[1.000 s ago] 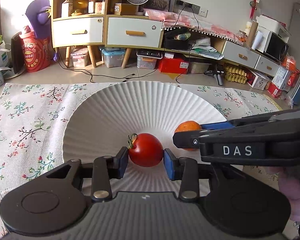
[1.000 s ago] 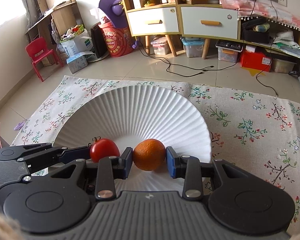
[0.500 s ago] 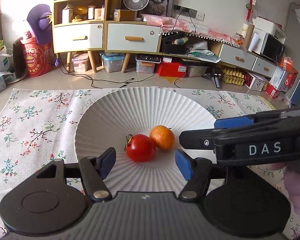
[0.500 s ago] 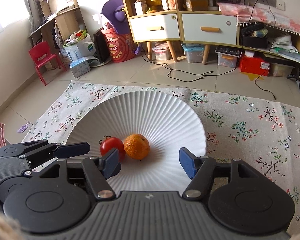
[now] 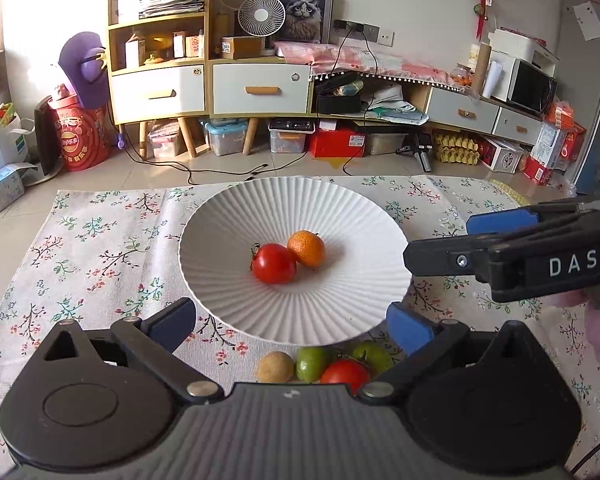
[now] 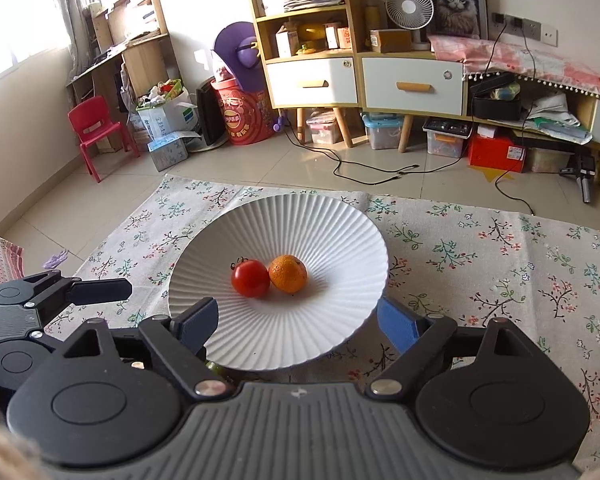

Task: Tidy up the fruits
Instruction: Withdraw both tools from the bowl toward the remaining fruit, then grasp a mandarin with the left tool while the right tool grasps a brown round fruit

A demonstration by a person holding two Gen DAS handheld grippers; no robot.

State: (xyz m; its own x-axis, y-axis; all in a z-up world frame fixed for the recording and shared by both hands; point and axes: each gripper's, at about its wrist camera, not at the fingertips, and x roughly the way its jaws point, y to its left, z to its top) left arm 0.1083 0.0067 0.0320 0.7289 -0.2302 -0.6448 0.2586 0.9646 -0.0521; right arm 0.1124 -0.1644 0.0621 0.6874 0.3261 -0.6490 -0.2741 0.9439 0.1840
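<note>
Left claw [image 5: 290,322]: jaws spread wide and opening further, nothing between the pads. One second earlier this claw pinched the tomato [image 5: 274,263]; the pads have since parted and the claw has drawn back toward the near rim of the plate [image 5: 340,208].

Right claw [image 6: 296,322]: jaws likewise spread and opening, nothing between them. One second earlier it pinched the orange [image 6: 288,274]; it has let go and backed away in the same manner. In the left wrist view the right claw enters from the right edge, with its blue pad over the cloth just beside the plate's right rim.

Fruit positions:
- Tomato and orange rest side by side in the middle of the white ribbed plate, touching each other, tomato on the left.
- Both appear smaller and farther from the cameras than a second ago.
- Newly visible in the left wrist view, on the floral cloth [image 5: 100,248] just in front of the plate's near rim: a tan round fruit [image 5: 275,367], a green fruit [image 5: 312,363], a second red tomato [image 5: 346,374] and another green fruit [image 5: 374,354], clustered together.

The plate sits on the floral cloth that covers the worktop.
</note>
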